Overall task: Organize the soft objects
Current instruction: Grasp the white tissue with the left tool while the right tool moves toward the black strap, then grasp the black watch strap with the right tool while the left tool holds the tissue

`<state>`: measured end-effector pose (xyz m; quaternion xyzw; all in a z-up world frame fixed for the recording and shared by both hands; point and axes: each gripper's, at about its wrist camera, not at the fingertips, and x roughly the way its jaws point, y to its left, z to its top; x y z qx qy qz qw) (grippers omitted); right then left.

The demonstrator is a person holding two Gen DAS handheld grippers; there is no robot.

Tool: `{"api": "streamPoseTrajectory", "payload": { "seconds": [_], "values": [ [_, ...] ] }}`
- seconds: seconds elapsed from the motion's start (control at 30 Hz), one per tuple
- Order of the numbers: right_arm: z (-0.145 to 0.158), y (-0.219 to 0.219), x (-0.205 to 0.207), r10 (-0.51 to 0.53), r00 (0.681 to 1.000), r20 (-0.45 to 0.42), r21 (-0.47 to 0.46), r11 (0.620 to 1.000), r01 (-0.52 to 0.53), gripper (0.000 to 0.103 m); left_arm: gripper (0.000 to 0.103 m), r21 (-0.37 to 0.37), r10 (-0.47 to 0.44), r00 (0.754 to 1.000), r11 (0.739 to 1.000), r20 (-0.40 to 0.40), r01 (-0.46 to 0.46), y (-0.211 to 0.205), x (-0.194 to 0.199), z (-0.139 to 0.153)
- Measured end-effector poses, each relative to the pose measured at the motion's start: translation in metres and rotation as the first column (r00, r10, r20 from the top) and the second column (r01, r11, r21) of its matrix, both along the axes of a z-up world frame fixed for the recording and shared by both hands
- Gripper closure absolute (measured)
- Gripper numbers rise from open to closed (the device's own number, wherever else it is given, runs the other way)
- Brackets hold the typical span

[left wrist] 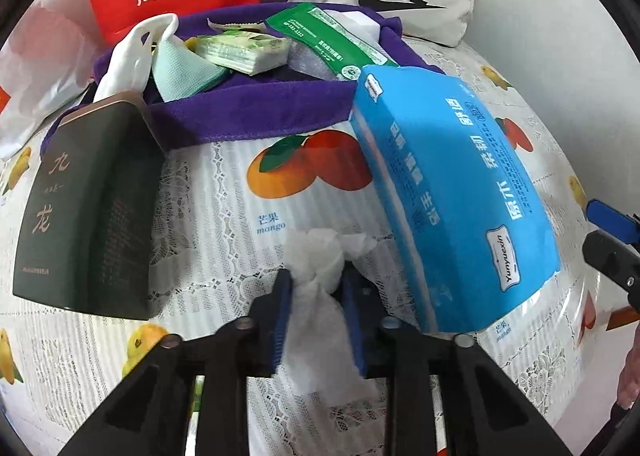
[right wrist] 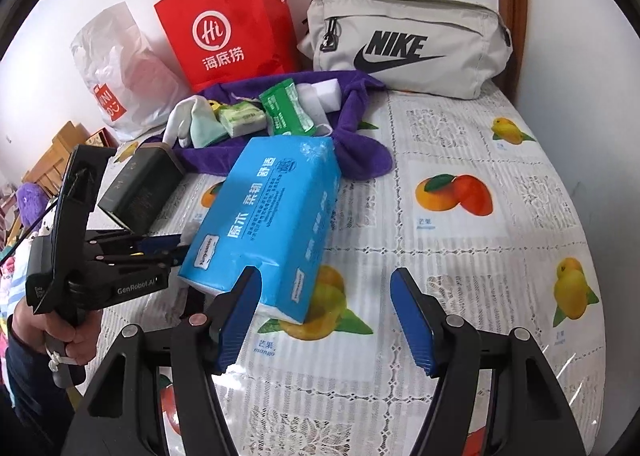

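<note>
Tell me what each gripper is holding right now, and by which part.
The left gripper is shut on a crumpled white tissue, pinched around its narrowed middle. The right gripper is open and holds nothing.

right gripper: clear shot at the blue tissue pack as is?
Probably yes. The right gripper is open and empty, and the blue tissue pack lies just ahead, its near end by the left finger. Nothing sits between them; the left gripper, shut on a white tissue, is off to the side.

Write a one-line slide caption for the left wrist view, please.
Left gripper shut on white tissue, blue tissue pack beside it.
</note>
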<state>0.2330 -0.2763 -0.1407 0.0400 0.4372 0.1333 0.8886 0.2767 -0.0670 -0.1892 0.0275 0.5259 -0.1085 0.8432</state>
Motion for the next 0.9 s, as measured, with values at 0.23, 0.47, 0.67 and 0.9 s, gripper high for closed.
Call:
{"api": "streamPoseTrajectory", "payload": {
  "seconds": [0.23, 0.47, 0.67, 0.9],
  "values": [
    [0.004, 0.014, -0.009, 0.034, 0.999, 0.009, -0.01, 0.999, -0.033, 0.036, 0.086, -0.021, 0.004, 1.0, 1.0, 0.016, -0.003, 0.01, -0.007, 0.011],
    [0.005, 0.037, -0.031, 0.095, 0.995, 0.007, -0.012, 0.995, -0.095, 0.036, 0.086, -0.031, 0.023, 0.999, 0.999, 0.033, -0.022, 0.021, -0.024, 0.024],
    [-0.007, 0.064, -0.048, 0.173, 0.985, -0.009, -0.016, 0.985, -0.173, 0.052, 0.086, -0.041, 0.042, 0.998, 0.998, 0.055, -0.04, 0.036, -0.046, 0.033],
    [-0.041, 0.093, -0.044, 0.205, 0.977, -0.059, 0.006, 0.979, -0.205, 0.052, 0.086, -0.05, 0.082, 0.994, 0.996, 0.068, -0.078, 0.059, -0.07, 0.034]
  ]
}}
